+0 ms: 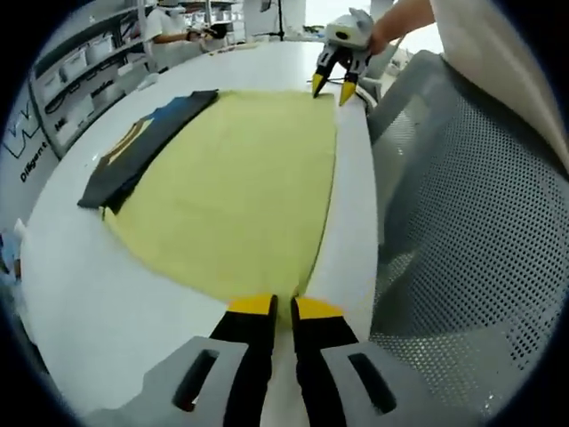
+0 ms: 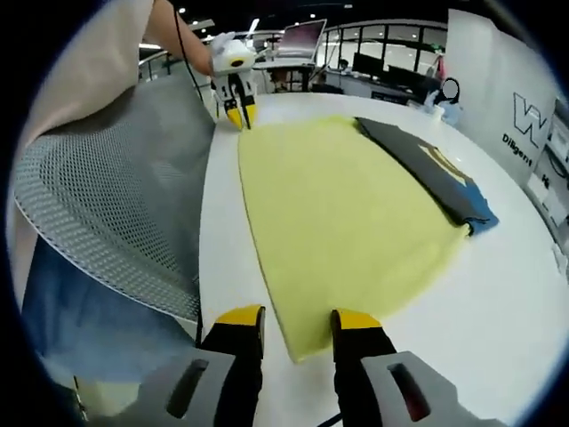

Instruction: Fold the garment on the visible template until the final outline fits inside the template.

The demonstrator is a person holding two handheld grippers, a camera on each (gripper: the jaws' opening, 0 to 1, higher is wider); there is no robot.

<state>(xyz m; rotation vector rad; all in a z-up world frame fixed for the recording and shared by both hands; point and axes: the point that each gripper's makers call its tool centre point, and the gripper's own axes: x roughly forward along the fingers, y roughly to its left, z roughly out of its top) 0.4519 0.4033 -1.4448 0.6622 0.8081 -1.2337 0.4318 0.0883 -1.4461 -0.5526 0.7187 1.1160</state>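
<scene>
Both grippers at near corners of yellow template, dark garment untouched.
L gripper (image 1: 274, 310) jaws nearly shut, pinching template (image 1: 236, 187) edge; R gripper (image 2: 297, 318) jaws wide, straddling its corner. Garment (image 2: 431, 165) lies folded along template's far side on white table (image 2: 498, 294).

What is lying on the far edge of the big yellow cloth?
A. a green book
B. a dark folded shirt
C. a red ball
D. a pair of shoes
B: a dark folded shirt with blue and yellow print rests along the edge of the yellow cloth on the white table, away from both tools.
</scene>
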